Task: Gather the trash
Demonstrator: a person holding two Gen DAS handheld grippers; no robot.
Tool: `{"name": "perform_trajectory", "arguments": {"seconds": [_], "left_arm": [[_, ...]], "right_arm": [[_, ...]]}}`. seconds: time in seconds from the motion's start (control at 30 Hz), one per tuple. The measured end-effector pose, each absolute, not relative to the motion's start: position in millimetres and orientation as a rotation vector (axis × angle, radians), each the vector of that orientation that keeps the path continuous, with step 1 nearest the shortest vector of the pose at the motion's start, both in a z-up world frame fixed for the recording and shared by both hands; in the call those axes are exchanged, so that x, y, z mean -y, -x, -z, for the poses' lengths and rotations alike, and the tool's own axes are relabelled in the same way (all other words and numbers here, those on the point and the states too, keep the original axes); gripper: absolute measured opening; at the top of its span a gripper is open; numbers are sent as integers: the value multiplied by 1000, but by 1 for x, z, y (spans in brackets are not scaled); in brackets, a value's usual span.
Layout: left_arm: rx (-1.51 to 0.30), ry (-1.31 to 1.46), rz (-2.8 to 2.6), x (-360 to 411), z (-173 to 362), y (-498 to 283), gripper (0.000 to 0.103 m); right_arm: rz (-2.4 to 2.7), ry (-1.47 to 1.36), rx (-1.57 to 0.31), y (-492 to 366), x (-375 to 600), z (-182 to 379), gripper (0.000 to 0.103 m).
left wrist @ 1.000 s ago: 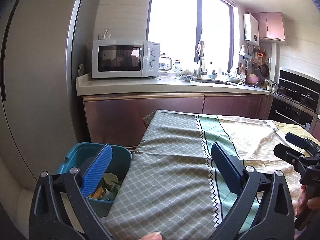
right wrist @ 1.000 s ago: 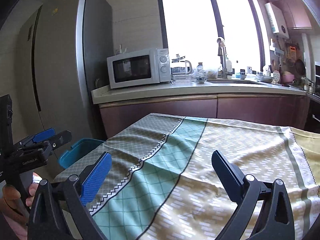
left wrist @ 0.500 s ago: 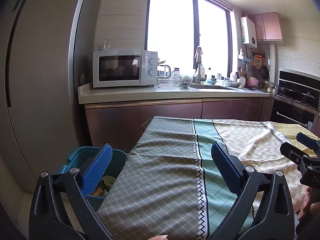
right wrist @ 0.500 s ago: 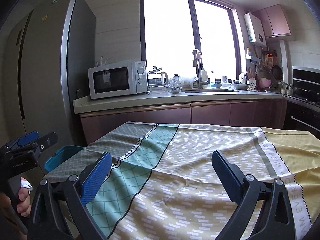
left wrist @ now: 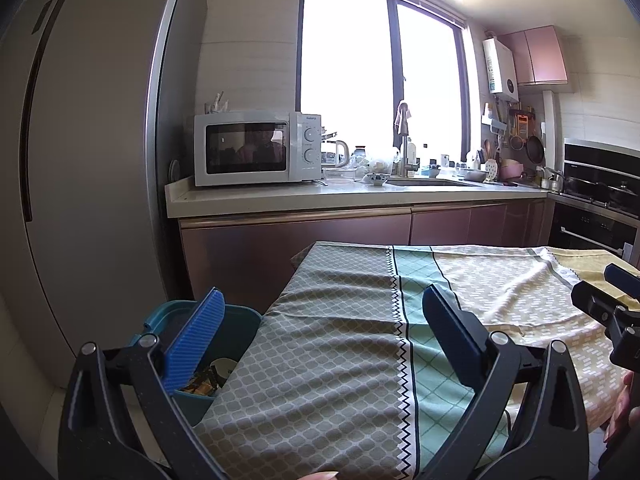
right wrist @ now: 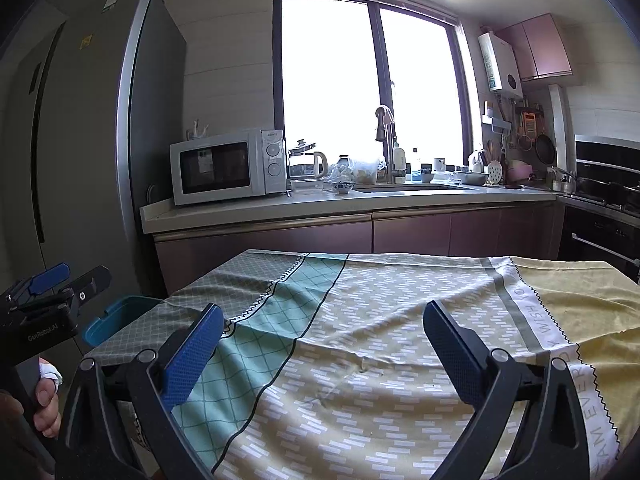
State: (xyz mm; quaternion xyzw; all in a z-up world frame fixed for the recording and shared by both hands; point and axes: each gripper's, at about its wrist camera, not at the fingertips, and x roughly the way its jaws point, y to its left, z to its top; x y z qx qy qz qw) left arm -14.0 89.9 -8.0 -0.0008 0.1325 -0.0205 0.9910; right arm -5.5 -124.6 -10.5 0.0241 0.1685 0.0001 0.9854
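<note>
Just below-left of left hand-held gripper (left wrist: 320, 340) (empty): trash bin (left wrist: 240, 320).

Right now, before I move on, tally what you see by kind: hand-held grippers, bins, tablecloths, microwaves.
Hand-held grippers: 2 (left hand-held gripper, right hand-held gripper, both open, holding nothing)
Bins: 1 (teal bin, beside the table's left end)
Tablecloths: 1 (patterned tablecloth)
Microwaves: 1 (white microwave)
Total: 5
</note>
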Motion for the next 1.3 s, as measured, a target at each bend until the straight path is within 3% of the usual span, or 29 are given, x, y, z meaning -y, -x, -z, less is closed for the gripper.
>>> {"name": "perform_trajectory", "arguments": {"seconds": [1.3], "left_arm": [[-249, 8, 25, -91, 8, 11, 97]], "right_arm": [[5, -58, -338, 3, 127, 10, 97]]}}
